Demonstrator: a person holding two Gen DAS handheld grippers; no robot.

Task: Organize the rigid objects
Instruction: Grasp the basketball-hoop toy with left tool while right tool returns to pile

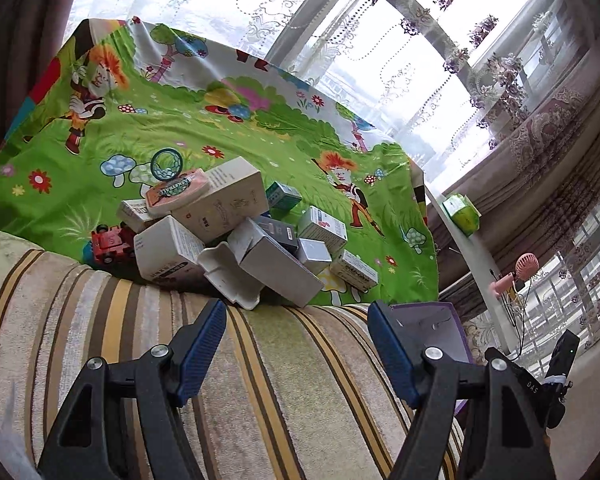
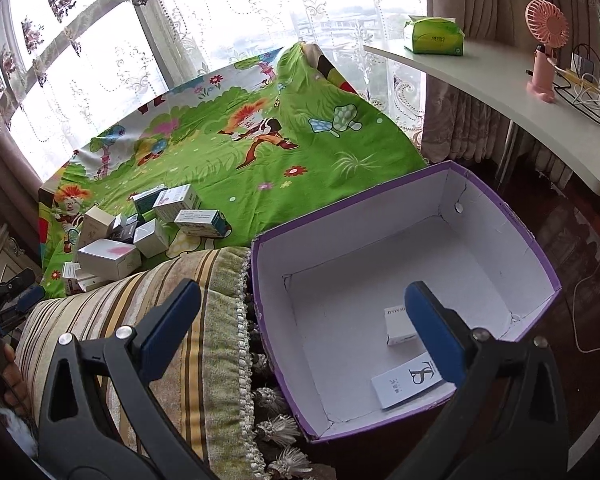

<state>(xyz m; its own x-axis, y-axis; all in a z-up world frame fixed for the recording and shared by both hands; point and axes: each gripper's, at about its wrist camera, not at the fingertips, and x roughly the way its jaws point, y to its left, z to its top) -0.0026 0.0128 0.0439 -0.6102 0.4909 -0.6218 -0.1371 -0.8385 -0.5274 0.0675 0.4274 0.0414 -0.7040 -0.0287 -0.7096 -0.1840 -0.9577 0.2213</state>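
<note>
Two small white boxes lie inside the purple bin; both grippers' fingers spread apart, empty.

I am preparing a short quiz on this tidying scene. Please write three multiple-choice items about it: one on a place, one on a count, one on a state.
1. Where is the pile of small boxes?
A. inside the purple box
B. on the green cartoon cloth
C. on the white shelf

2. How many items lie in the purple box?
A. none
B. two
C. five

3. How is the right gripper?
A. open, empty
B. shut on a box
C. shut on the pink fan

Answers:
1 B: the pile rests on the cloth.
2 B: a small white box and a white card.
3 A: its fingers stand wide apart.
</note>
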